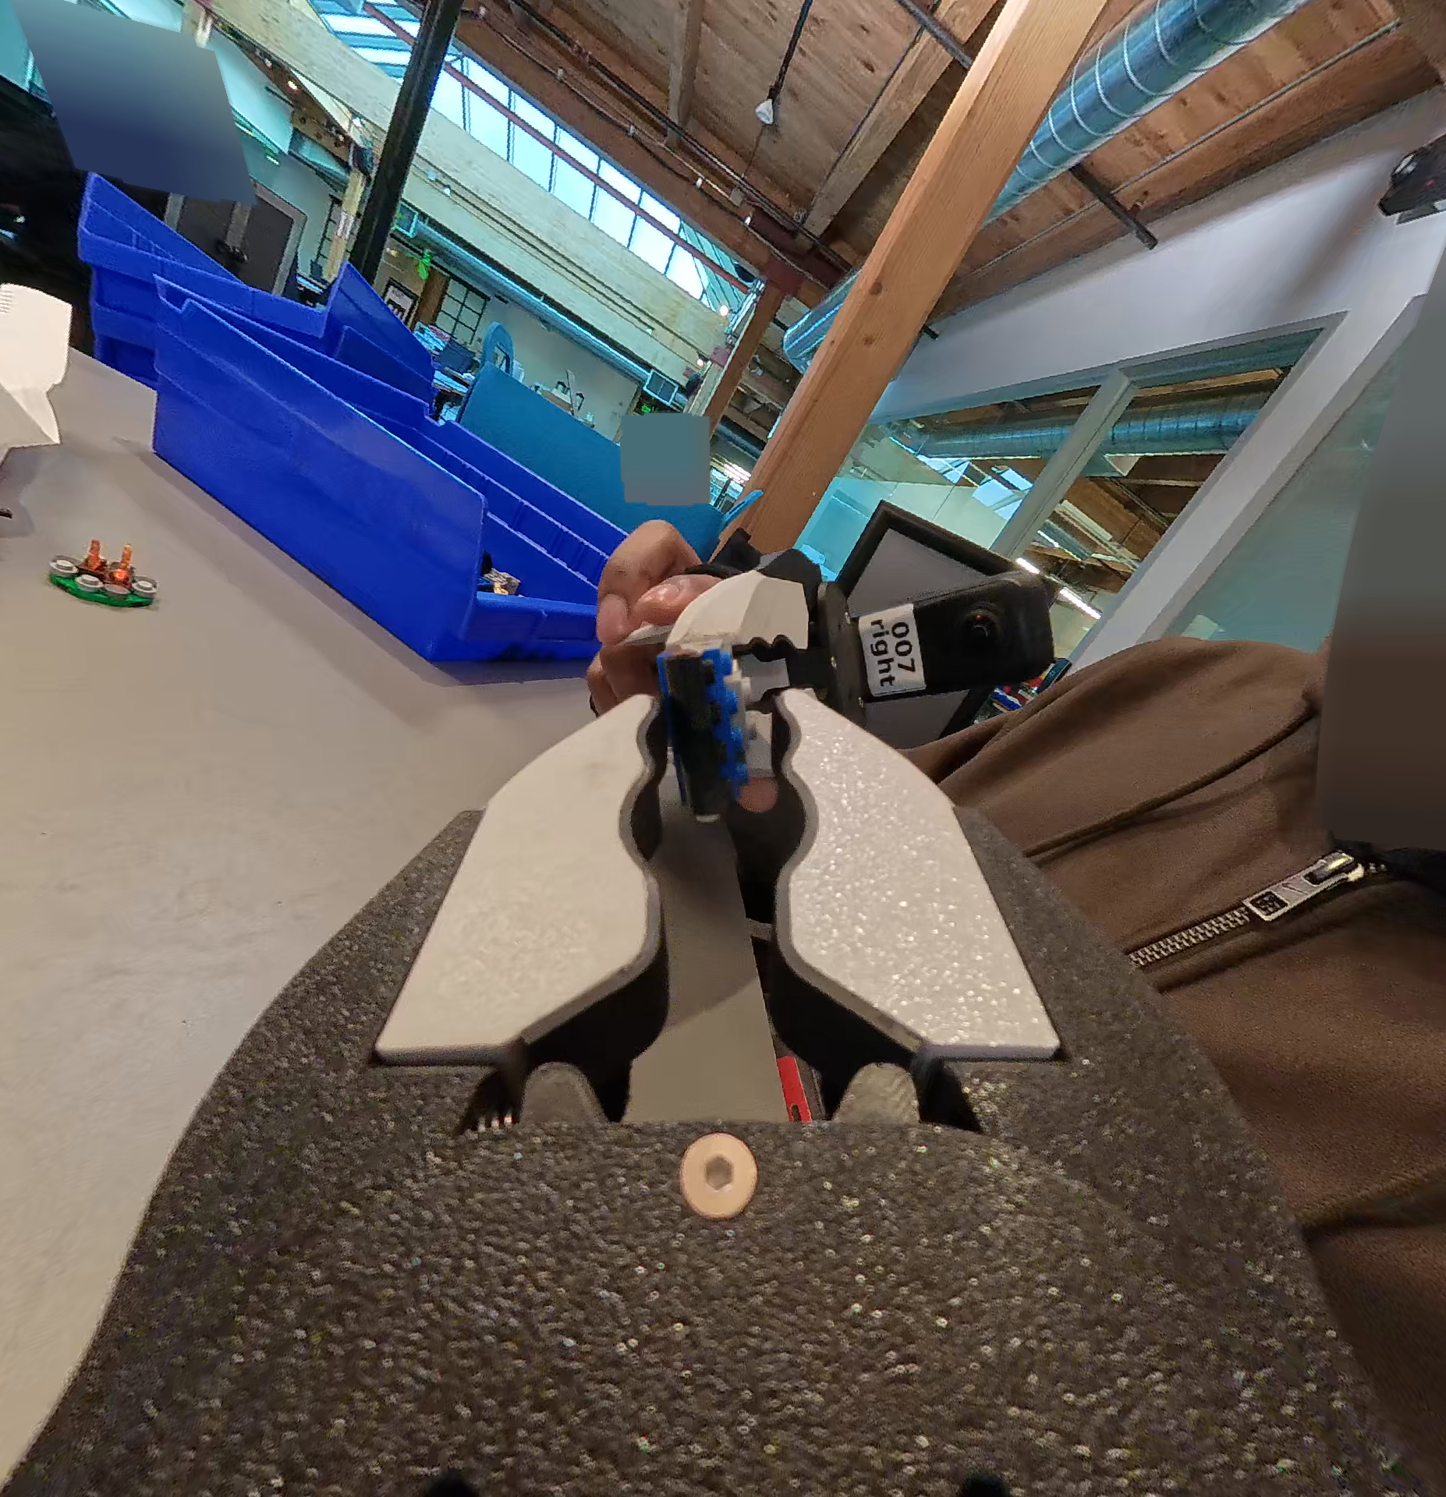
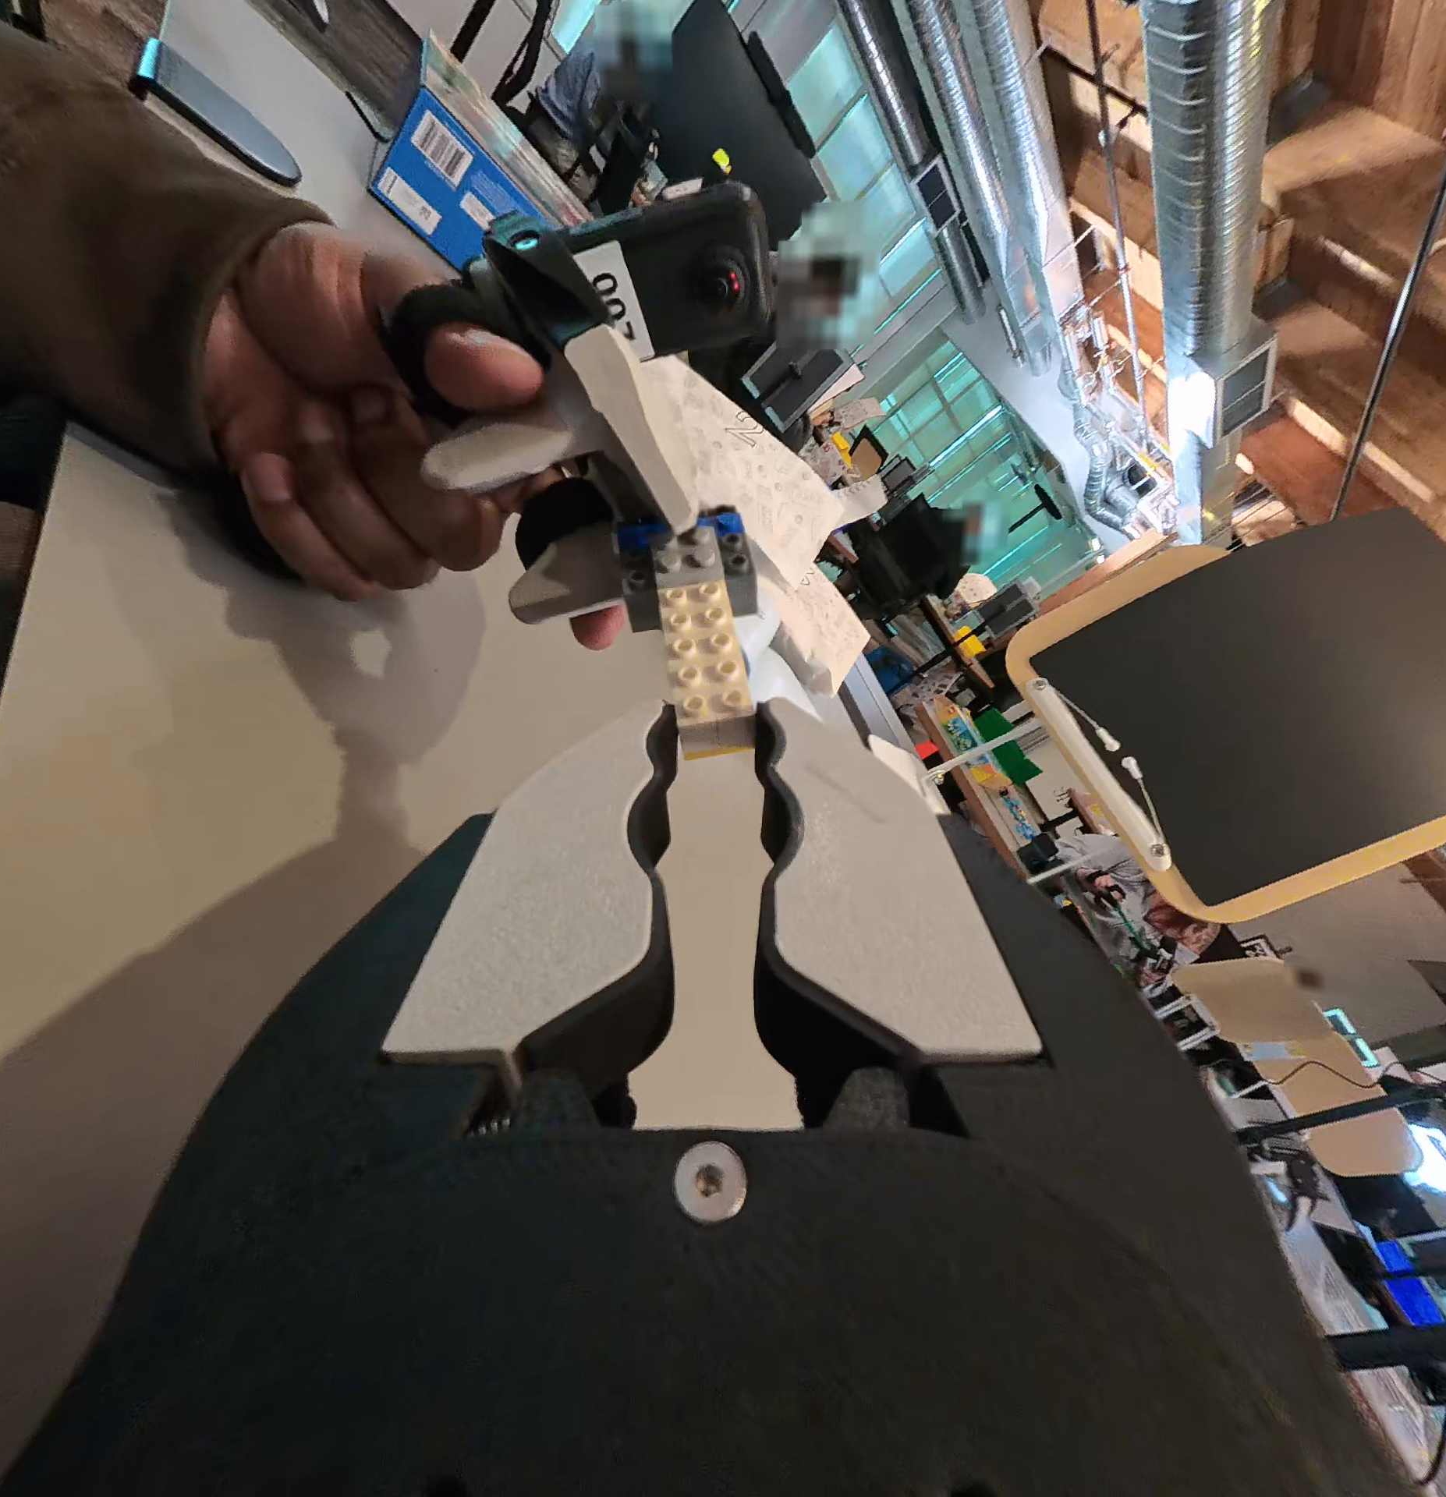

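Toy-brick assembly (image 2: 708,640), a small stack of blue, black, grey and cream studded plastic bricks, is being held in the air above the near edge of the pale grey table (image 1: 217,769), between the two hand-held grippers. Going from the largest things down: a high room with wooden beams and silver ducting is being shown behind; the table is carrying a row of blue plastic bins (image 1: 315,454) toward its far edge, with a white folded paper sheet (image 1: 15,389) at the far left edge and a small green round brick plate with orange pieces (image 1: 104,571) lying well apart near the left edge. The right gripper (image 2: 713,733) is being clenched on the cream end of the assembly, both pads pressed against its sides. The left gripper (image 1: 716,729) is being kept around the blue-and-black end; whether its pads are pressing there cannot be told. A brown sleeve is being seen beside them.
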A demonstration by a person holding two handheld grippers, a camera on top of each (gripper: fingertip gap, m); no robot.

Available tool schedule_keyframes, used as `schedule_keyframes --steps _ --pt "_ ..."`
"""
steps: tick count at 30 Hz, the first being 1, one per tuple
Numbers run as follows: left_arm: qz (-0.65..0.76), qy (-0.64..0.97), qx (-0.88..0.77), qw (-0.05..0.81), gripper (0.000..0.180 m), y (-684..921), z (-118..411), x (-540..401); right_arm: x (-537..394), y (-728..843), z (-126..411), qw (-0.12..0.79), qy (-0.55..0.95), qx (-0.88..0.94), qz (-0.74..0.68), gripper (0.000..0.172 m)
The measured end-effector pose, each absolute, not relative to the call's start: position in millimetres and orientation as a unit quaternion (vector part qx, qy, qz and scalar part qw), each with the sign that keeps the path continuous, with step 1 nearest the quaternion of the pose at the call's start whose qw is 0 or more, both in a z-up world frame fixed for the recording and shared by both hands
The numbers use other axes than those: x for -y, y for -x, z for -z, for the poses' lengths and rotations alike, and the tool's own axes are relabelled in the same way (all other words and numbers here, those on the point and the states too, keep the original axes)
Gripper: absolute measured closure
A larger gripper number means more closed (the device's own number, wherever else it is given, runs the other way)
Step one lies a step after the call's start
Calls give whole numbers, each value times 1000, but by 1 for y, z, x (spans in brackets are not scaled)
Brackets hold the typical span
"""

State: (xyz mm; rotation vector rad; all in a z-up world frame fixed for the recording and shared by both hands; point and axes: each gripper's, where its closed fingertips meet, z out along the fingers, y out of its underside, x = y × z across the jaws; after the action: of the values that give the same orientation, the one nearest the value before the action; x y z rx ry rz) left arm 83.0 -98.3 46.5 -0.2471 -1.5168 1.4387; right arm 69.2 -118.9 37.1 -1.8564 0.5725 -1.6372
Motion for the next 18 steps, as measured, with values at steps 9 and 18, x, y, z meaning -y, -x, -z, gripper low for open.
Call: schedule_keyframes --steps 9,18 --pt "-606 184 649 421 159 -61 -43 92 110 -62 -32 223 700 -124 667 154" --pt "-629 483 609 -2 161 -44 -18 82 111 -51 -9 329 764 -196 520 138"
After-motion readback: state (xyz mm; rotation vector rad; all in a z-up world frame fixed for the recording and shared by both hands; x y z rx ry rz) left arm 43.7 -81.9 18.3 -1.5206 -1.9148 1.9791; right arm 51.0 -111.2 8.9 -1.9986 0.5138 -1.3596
